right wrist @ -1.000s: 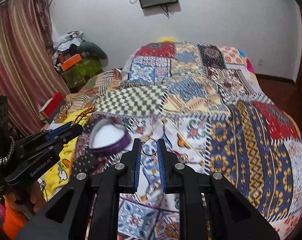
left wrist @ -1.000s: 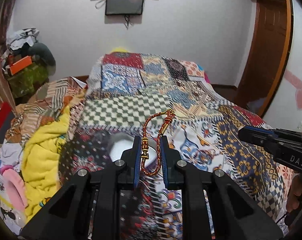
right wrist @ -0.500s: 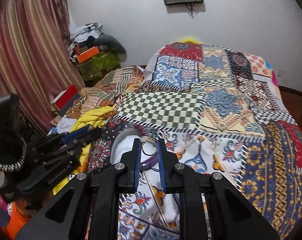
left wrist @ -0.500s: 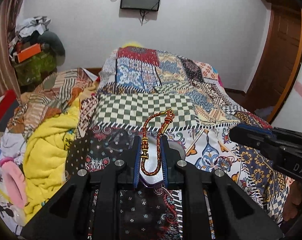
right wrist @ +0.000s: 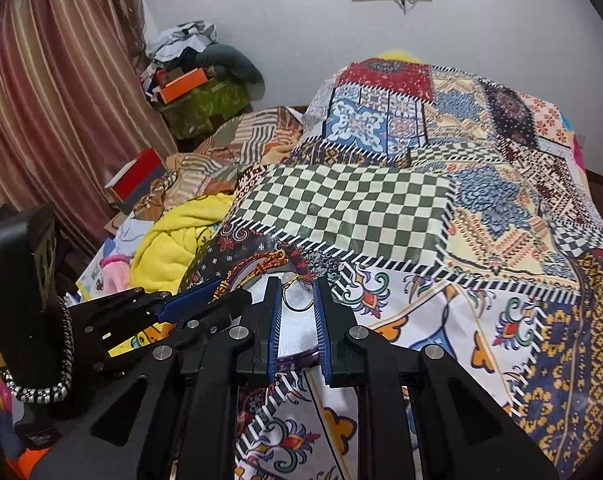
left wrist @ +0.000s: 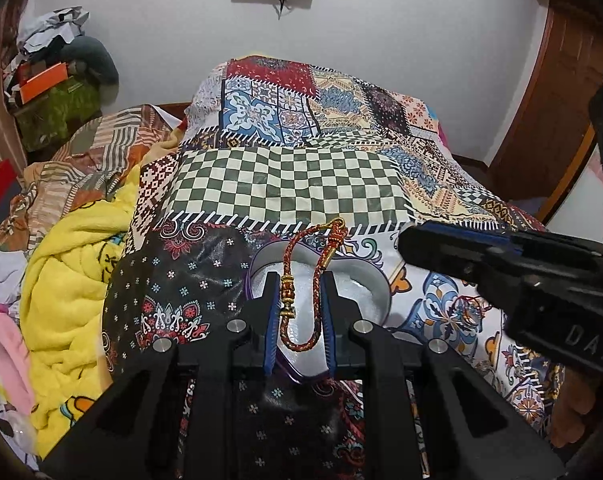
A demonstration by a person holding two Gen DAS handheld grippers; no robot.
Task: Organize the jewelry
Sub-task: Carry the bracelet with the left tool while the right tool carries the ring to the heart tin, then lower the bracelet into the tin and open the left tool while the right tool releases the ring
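Over heart box, probably both grippers' jewelry

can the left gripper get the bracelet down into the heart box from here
Probably yes. The left gripper holds the braided bracelet right above the heart box, whose white inside is open, with no lid showing. The right gripper crowds the same opening.

A heart-shaped box lies on the patchwork bedspread of the bed. Over it hangs a braided cord bracelet in the left tool; the right tool, with a ring, is beside it. A blanket lies left.
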